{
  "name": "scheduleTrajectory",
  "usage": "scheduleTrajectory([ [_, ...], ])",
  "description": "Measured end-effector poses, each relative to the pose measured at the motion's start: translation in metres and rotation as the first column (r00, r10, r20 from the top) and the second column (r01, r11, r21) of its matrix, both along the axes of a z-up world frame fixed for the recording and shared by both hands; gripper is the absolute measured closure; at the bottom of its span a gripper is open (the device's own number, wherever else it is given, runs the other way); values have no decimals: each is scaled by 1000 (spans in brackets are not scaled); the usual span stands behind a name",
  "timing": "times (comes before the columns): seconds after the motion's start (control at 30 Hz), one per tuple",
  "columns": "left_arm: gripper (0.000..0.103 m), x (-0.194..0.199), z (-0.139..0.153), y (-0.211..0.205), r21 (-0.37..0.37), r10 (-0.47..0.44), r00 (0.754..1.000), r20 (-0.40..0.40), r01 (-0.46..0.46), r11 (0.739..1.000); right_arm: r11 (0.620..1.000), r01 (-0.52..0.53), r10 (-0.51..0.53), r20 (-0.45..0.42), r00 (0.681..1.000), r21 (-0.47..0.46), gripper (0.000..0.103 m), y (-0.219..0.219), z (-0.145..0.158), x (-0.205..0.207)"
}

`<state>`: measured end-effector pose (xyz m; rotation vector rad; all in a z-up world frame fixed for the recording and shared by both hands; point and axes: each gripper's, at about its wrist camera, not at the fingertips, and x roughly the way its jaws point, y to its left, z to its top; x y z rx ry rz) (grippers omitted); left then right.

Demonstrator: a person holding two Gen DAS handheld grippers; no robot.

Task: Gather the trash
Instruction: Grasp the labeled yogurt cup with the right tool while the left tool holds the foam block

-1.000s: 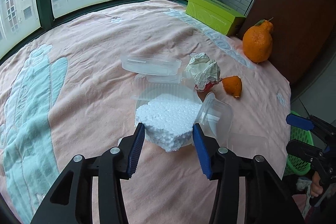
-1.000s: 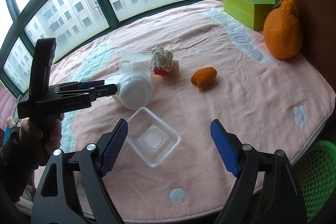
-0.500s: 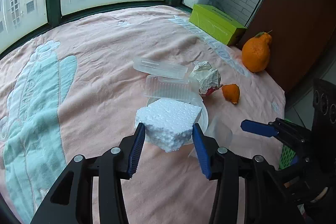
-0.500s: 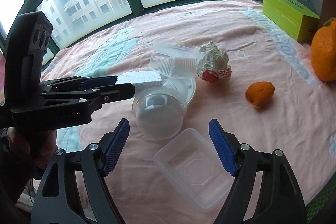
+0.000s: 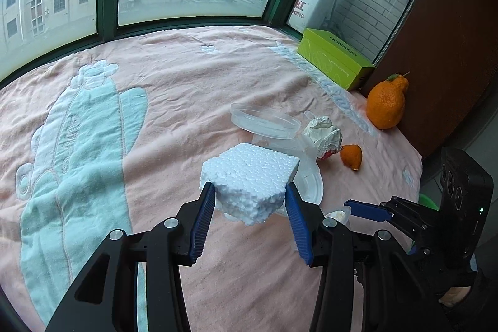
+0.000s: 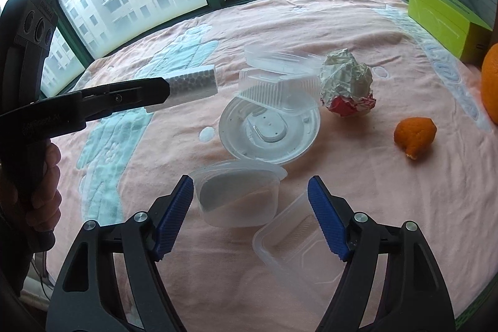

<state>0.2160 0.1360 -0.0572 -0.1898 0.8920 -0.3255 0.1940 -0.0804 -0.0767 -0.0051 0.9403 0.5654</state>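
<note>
The left gripper (image 5: pixel 250 218) clamps a white foam block (image 5: pixel 252 181) between its blue pads, held above the pink blanket (image 5: pixel 186 89). The right gripper (image 6: pixel 250 221) stands wide, its pads apart from the clear tub (image 6: pixel 238 196) lying between them. Just beyond lies a round white lid (image 6: pixel 269 133), then a crumpled wrapper (image 6: pixel 347 86), an orange peel (image 6: pixel 415 133) and a green box (image 5: pixel 334 58).

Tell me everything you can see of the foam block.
The foam block is a white, beaded polystyrene slab, roughly square, with rough, broken-looking edges. The left gripper clamps it by two opposite sides, lifted clear of the pink cloth, its broad face up. Only the blue pads touch it.
</note>
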Motion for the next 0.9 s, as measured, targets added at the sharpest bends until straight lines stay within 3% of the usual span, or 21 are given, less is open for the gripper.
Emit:
scheduleTrajectory([
  [0.63,58,-17,-13,25,-15,54,998,-27,-54,998,996,-88,88,-5,996,-26,29,19,-4,-22],
  [0.9,58,-22,-16,29,-18,65,997,-36,-66,998,999,-31,31,-7,999,-43,30,25,-9,-18],
])
